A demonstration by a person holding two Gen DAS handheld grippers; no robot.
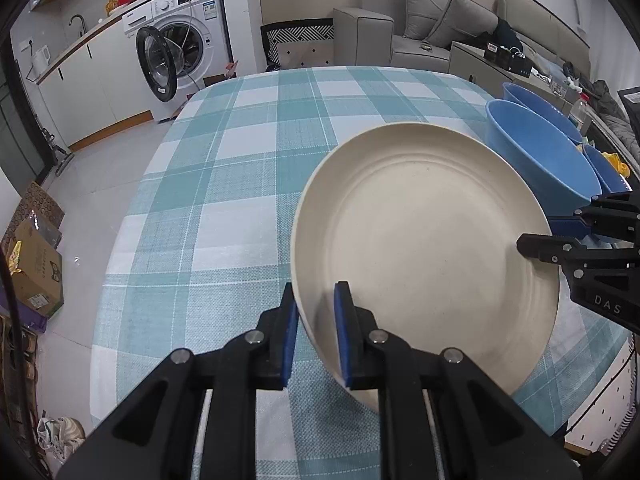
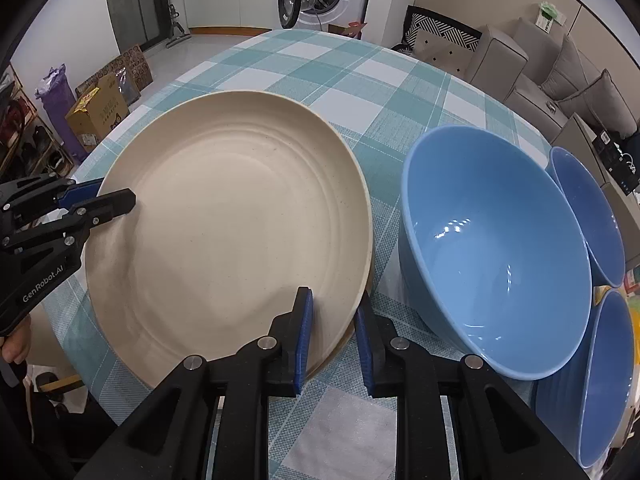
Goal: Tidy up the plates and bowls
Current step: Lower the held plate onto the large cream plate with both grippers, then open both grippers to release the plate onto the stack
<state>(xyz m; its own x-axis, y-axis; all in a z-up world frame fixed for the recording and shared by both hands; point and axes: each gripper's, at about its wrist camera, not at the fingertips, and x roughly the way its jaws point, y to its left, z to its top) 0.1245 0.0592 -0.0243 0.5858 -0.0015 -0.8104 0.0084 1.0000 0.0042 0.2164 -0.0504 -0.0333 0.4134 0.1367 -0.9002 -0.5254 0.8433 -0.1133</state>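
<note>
Left hand-held gripper (image 1: pixel 316 334): clenched on the near rim of the cream plate (image 1: pixel 424 240), one blue pad inside the rim, the other outside.
Right hand-held gripper (image 2: pixel 334 340): straddles the opposite rim of the same plate; the inner pad lies against the plate, a small gap shows at the outer pad, so whether it truly grips cannot be told.
Plate position: tilted above the checked table (image 1: pixel 248 160); whether any edge rests on the cloth is hidden by the plate itself.
Large blue bowl (image 2: pixel 492 248): just beside the plate, on the table, leaning.
Two smaller blue bowls (image 2: pixel 588 216): behind and beside the large one, partly covered by it and cut off by the frame edge.
A person's hand (image 2: pixel 16 344): only a sliver shows behind the left gripper.
Washing machine (image 1: pixel 180 36): far back, door open.
Sofa (image 1: pixel 440 28): beyond the table, its clutter too small to make out.
</note>
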